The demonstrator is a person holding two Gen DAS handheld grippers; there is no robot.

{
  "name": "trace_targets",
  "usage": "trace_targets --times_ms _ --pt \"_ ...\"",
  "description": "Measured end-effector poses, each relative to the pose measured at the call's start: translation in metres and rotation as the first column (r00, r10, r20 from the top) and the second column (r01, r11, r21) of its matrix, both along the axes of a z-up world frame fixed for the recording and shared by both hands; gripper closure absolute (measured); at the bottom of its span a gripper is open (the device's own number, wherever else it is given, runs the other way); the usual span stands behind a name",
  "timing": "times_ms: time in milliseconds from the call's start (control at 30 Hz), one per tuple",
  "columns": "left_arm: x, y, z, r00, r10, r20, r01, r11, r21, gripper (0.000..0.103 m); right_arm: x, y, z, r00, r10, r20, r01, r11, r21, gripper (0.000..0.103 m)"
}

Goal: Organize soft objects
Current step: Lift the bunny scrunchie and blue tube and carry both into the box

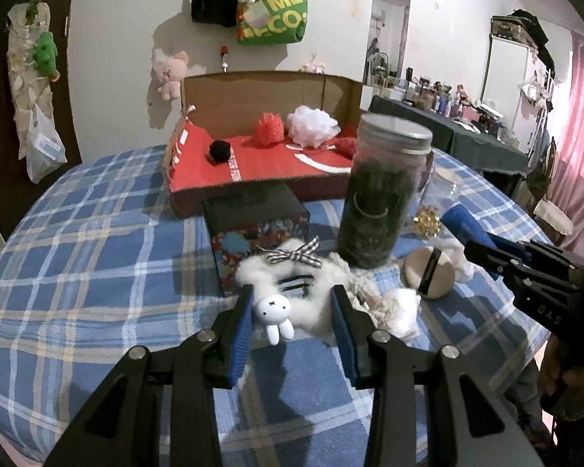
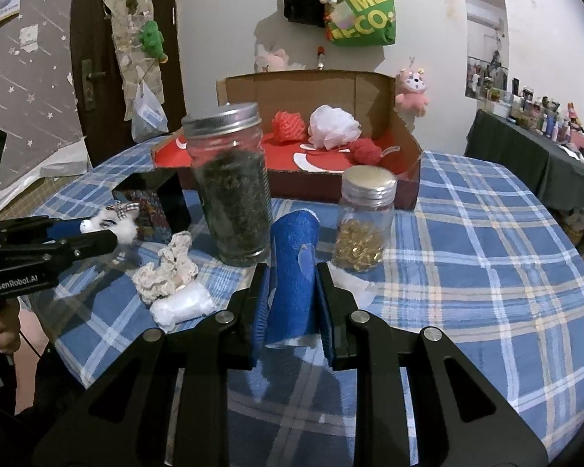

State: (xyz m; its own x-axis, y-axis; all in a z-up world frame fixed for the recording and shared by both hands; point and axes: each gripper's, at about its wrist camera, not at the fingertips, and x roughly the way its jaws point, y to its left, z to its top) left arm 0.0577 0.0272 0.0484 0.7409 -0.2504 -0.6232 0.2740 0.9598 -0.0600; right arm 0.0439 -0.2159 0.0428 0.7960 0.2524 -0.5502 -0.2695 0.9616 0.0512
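My left gripper (image 1: pixel 294 305) is shut on a white fluffy scrunchie (image 1: pixel 253 270) with a checked bow and a small rabbit charm (image 1: pixel 273 311), held just above the blue plaid table. The right wrist view shows that gripper (image 2: pixel 97 233) at the left with the scrunchie (image 2: pixel 115 223) at its tips. My right gripper (image 2: pixel 292 292) is shut on an upright blue fabric roll (image 2: pixel 294 257); the roll (image 1: pixel 461 220) also shows at the right of the left wrist view. Behind stands a red-lined cardboard box (image 1: pixel 253 93) holding a red pouf (image 1: pixel 269 126), a white pouf (image 1: pixel 311 122) and a black pompom (image 1: pixel 220 150).
A tall jar of dark leaves (image 2: pixel 229 190) and a small jar of gold bits (image 2: pixel 364 225) stand in front of the box. A patterned box (image 1: pixel 253 225), a cream crocheted piece (image 2: pixel 171 268), a white cloth (image 2: pixel 183 305) and a beige puff (image 1: pixel 428 276) lie nearby.
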Motion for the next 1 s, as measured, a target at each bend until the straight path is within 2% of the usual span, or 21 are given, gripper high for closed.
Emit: trace_targets --times_ms 433,1000 --pt "0.011 0.01 0.026 0.999 0.033 0.041 -0.032 0.999 -0.007 0.063 0.011 -0.017 0.024 0.999 -0.034 0.031 0.034 0.999 0.003 0.081" --pt "0.056 0.009 0.045 1.0 0.018 0.024 -0.018 1.0 -0.004 0.063 0.056 -0.032 0.049 0.999 -0.033 0.023 0.033 0.999 -0.001 0.081"
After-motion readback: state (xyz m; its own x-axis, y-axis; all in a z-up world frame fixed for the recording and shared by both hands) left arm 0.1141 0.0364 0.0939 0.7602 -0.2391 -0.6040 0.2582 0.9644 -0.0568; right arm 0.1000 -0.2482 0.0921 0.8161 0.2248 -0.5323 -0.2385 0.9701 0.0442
